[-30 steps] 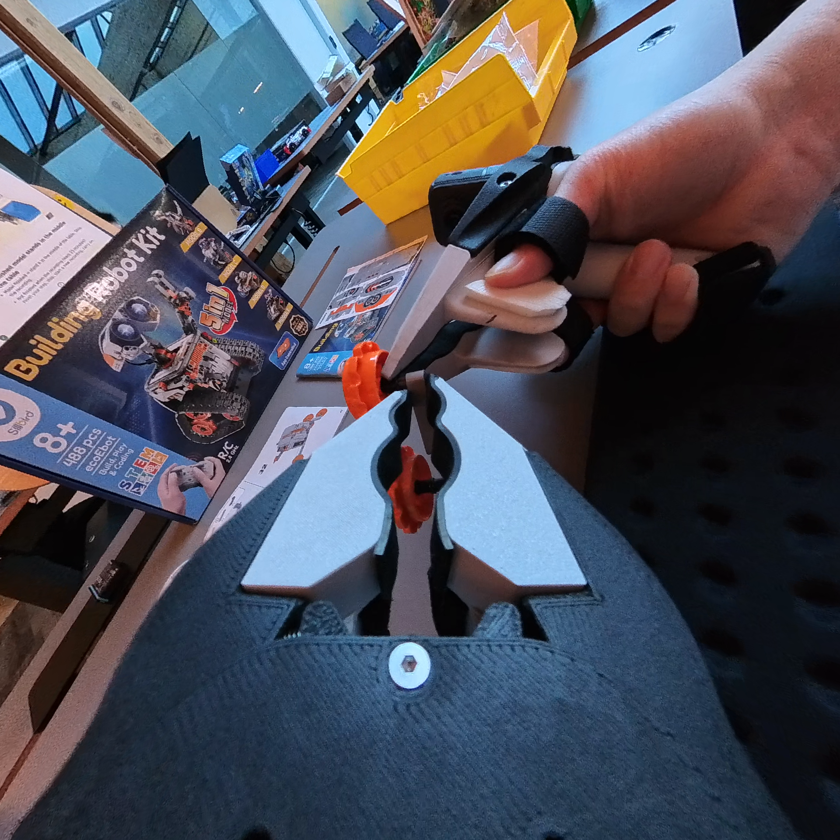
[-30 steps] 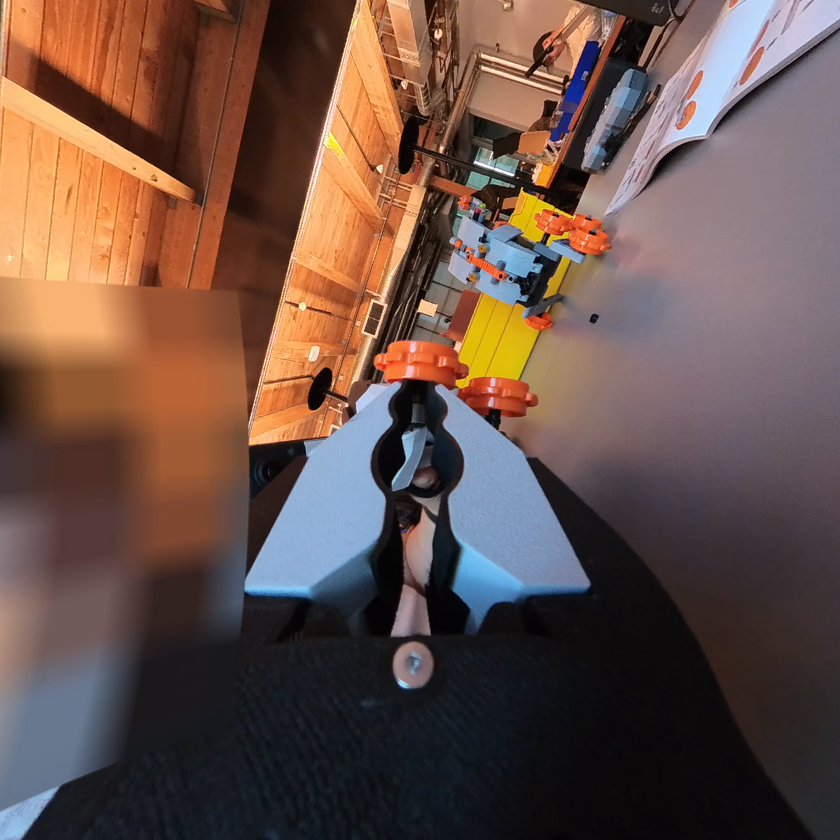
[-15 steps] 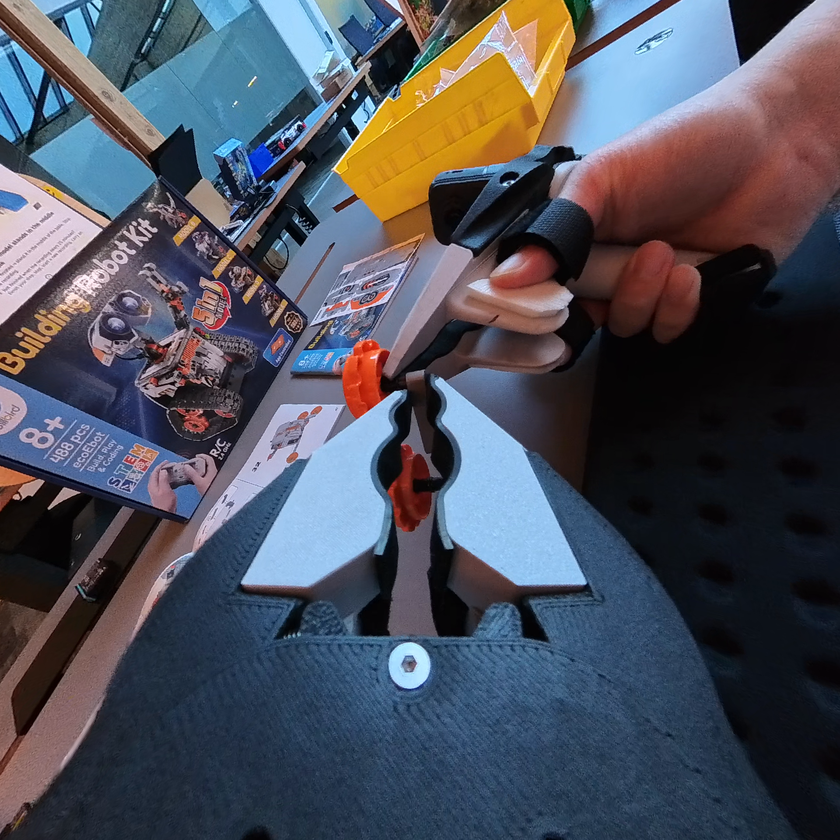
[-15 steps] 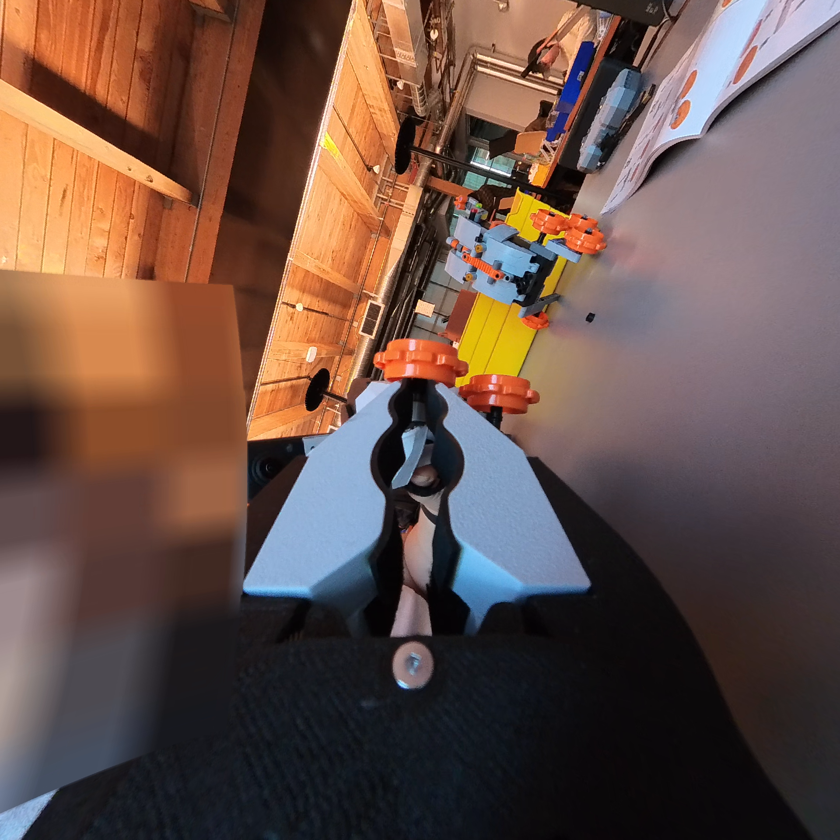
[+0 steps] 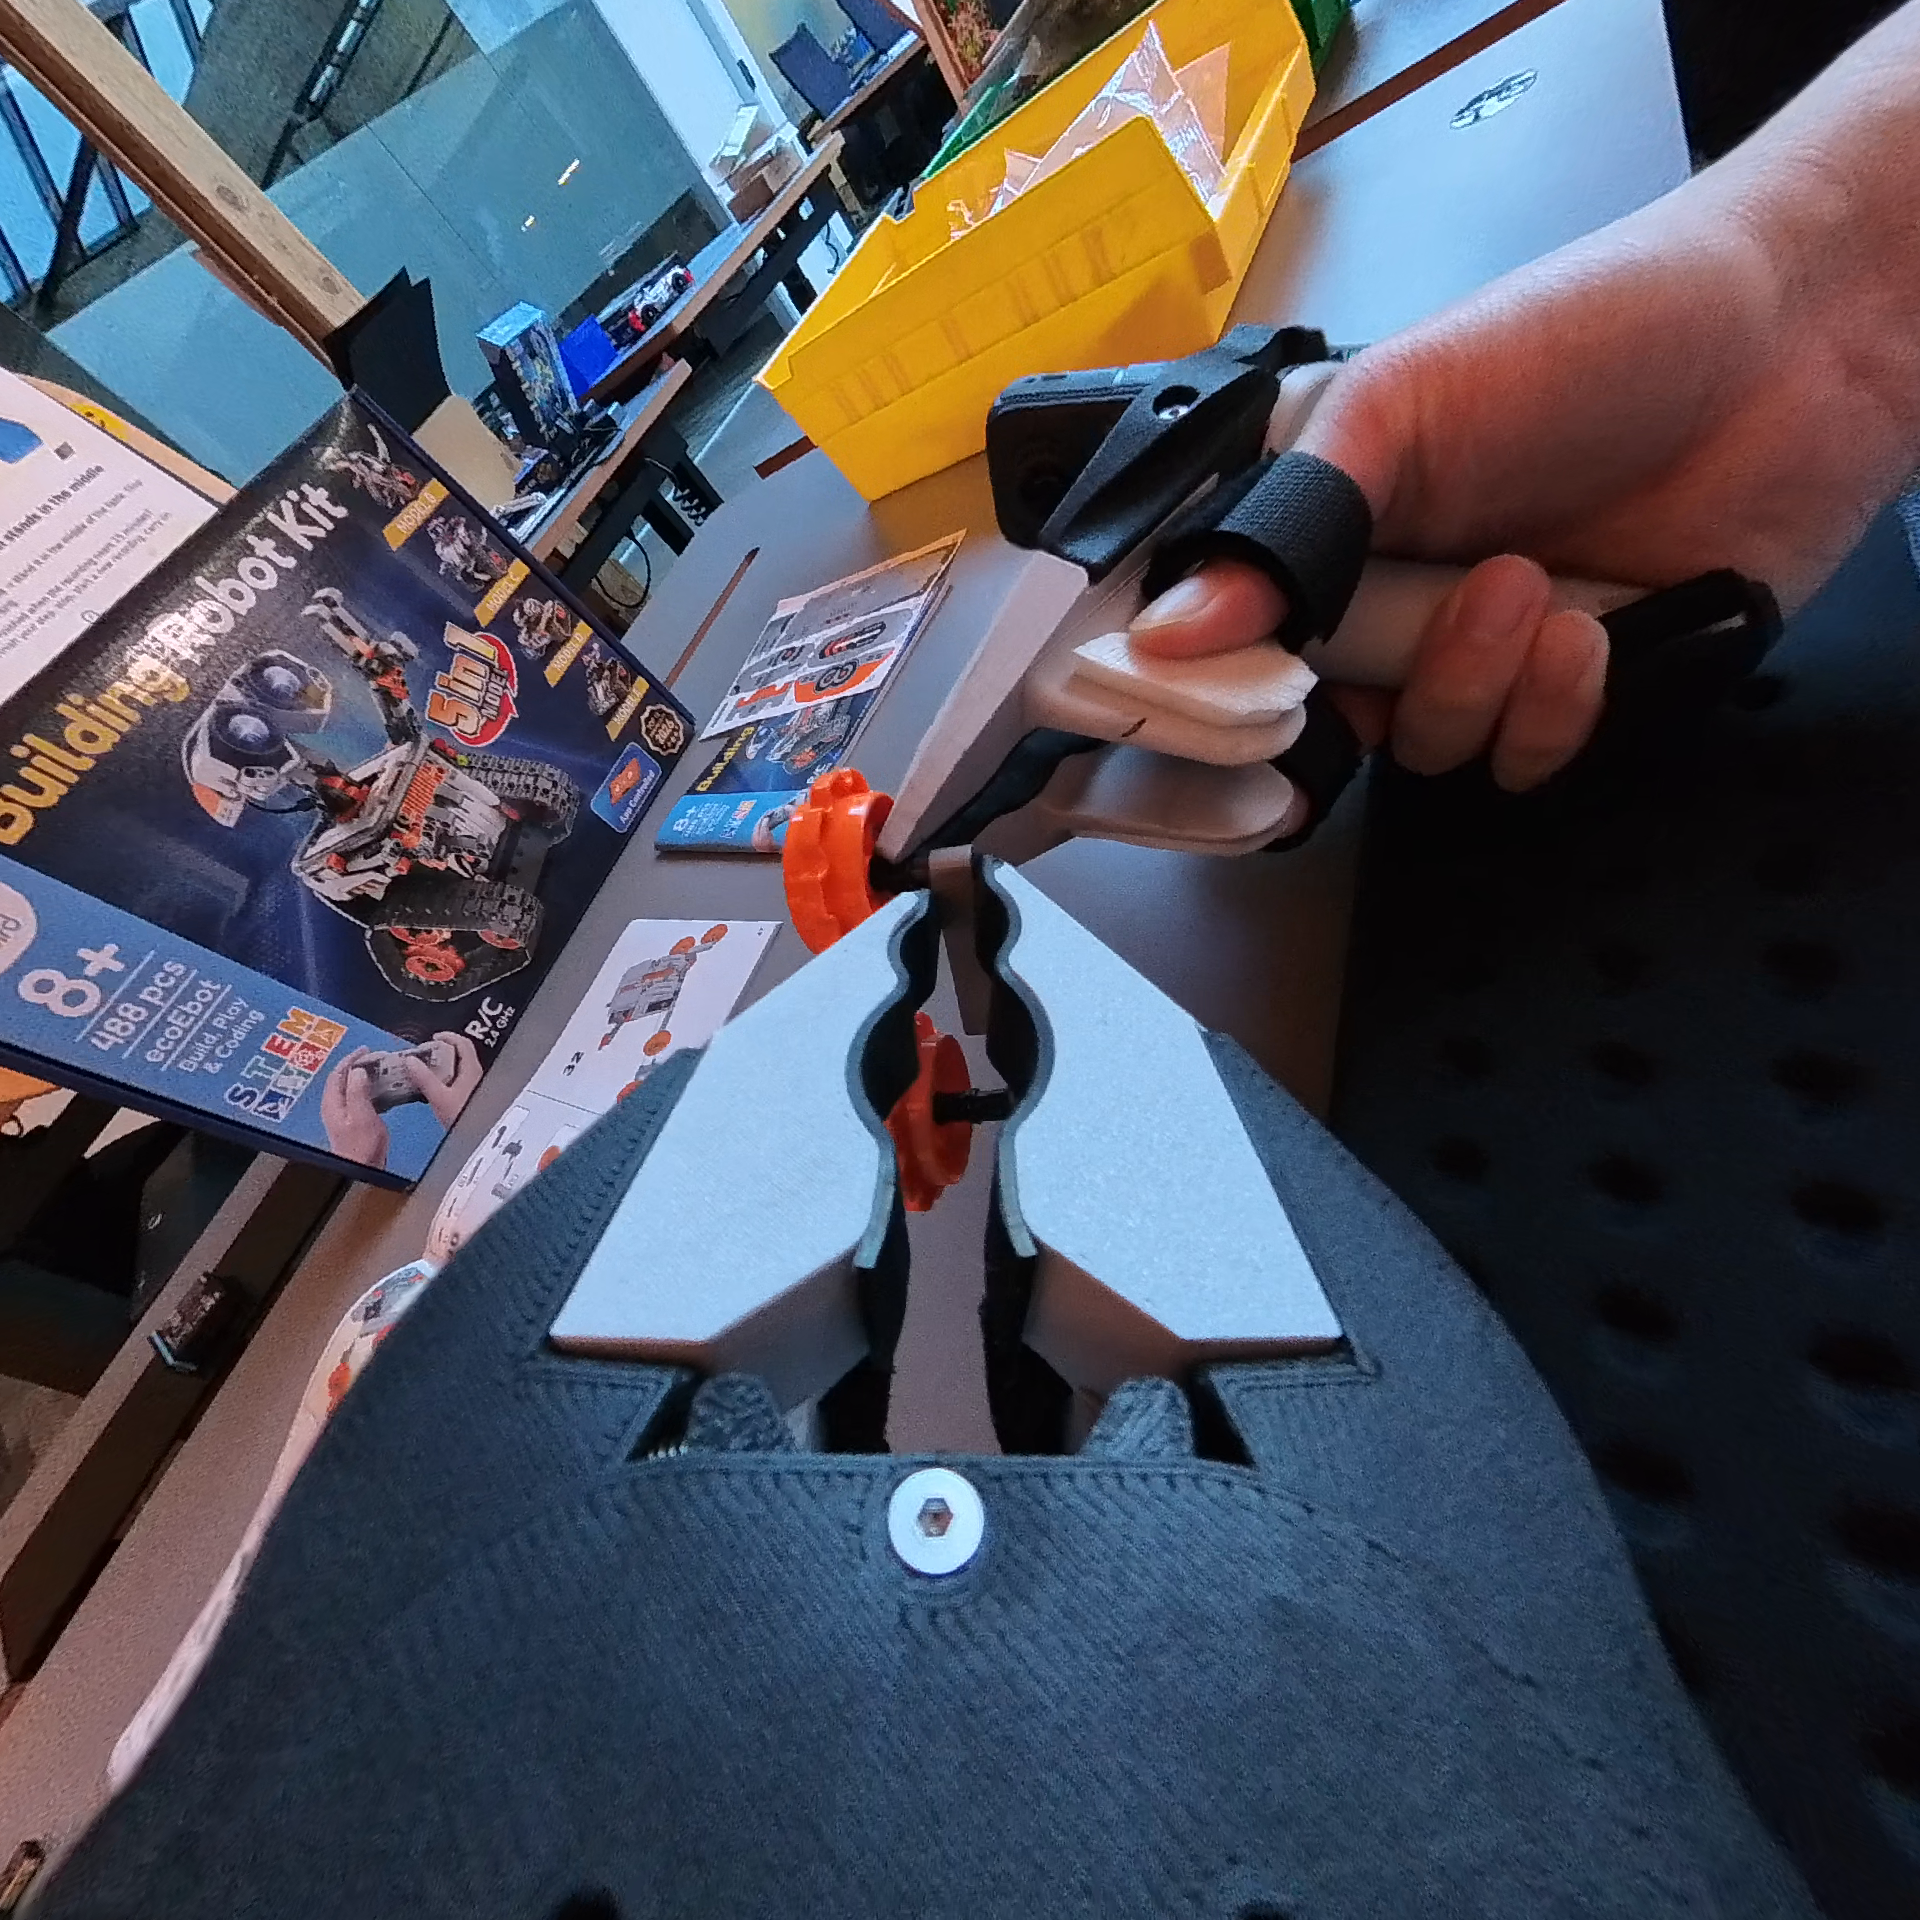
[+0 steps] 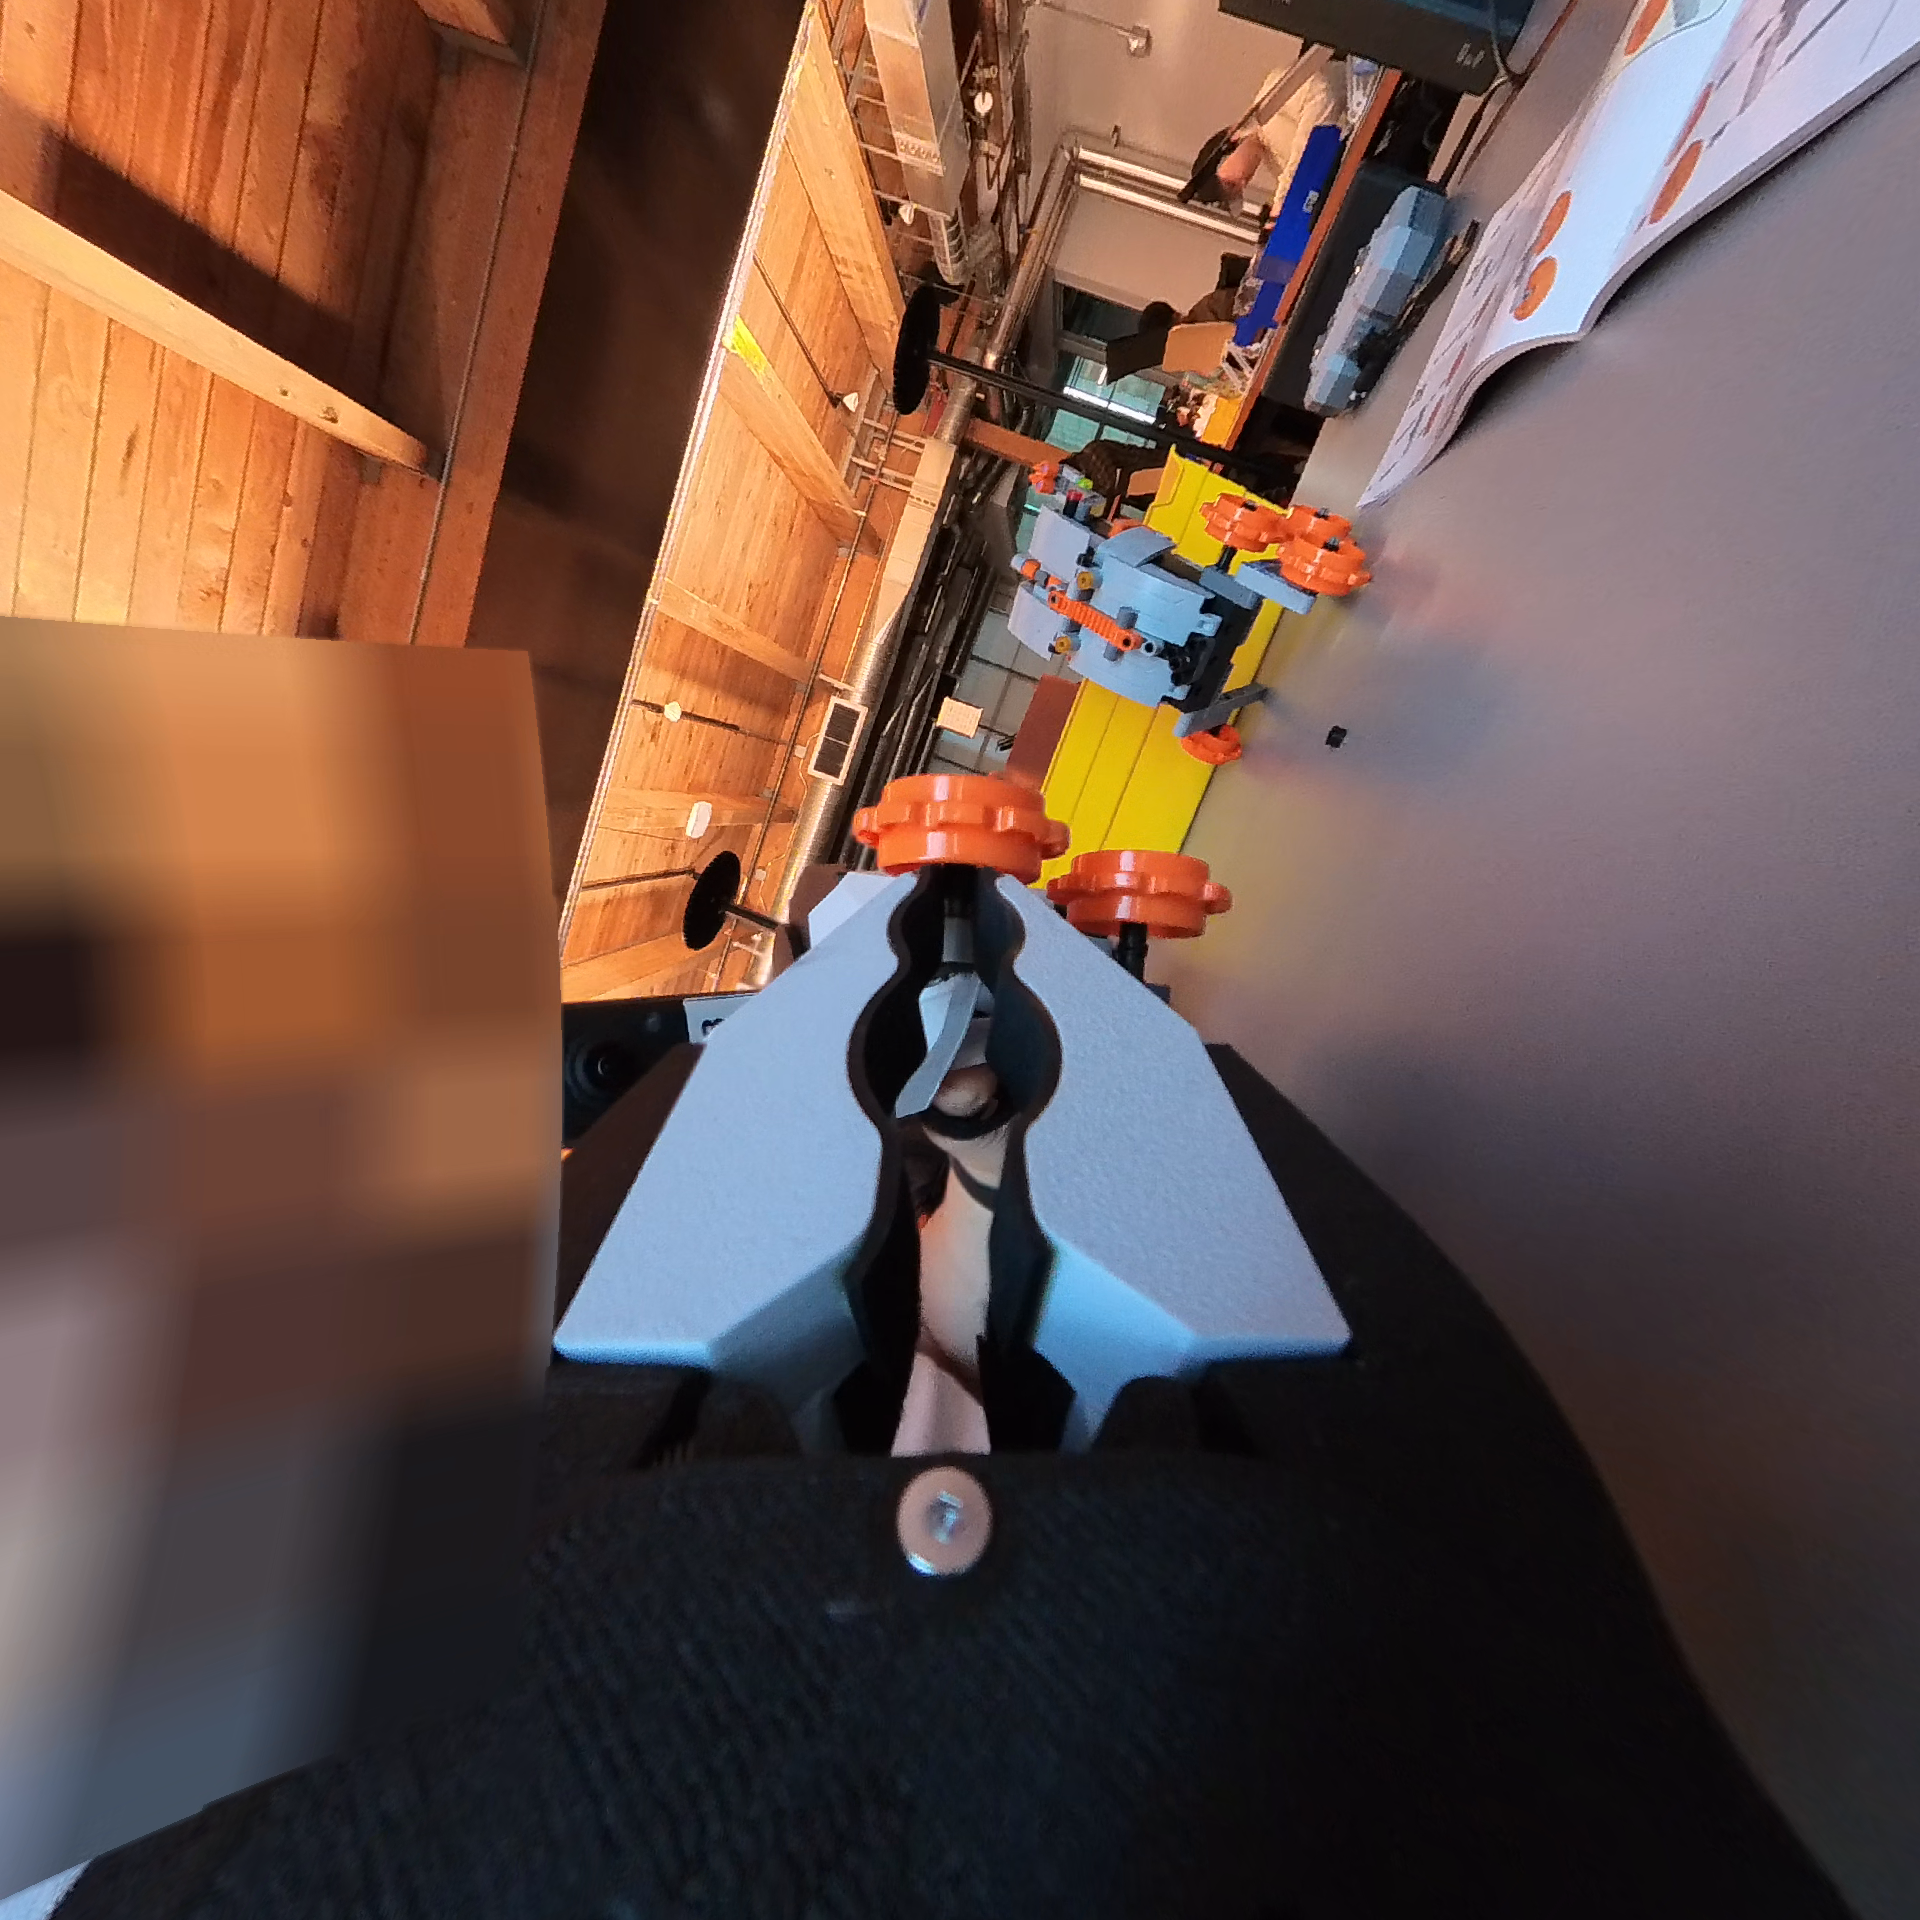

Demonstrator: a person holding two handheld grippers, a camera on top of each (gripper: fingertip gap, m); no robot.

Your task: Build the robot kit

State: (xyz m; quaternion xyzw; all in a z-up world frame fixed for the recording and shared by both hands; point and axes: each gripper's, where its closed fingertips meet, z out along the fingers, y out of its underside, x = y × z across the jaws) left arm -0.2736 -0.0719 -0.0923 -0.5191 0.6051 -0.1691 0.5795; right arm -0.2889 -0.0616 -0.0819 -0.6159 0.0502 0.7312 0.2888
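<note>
My left gripper (image 5: 956, 896) is shut on a small grey piece (image 5: 964, 940) that carries two orange toothed wheels on black axles. One wheel (image 5: 921, 1112) sits in the hollow between my left fingers. My right gripper (image 5: 906, 847), held by a hand (image 5: 1558, 457), comes in from the right and pinches the axle of the other wheel (image 5: 826, 862). In the right wrist view my right gripper (image 6: 961, 896) is shut on that axle just under its wheel (image 6: 961, 831). The second wheel (image 6: 1138, 894) stands beside it to the right.
On the grey table (image 6: 1610, 987) stand a partly built grey model (image 6: 1132, 613) with orange wheels, a tiny black part (image 6: 1336, 737) and an open instruction booklet (image 6: 1662, 177). The left wrist view shows a blue kit box (image 5: 291, 748), a yellow bin (image 5: 1039, 260) and leaflets (image 5: 821, 675). Less than 4 cm separates the two grippers' tips. The partly built grey model (image 6: 1132, 613) is about 30 cm from both grippers' fingertips.
The left wrist view has swung a little, so the kit box sits slightly differently in it. Both grippers keep their hold on the wheel piece.
</note>
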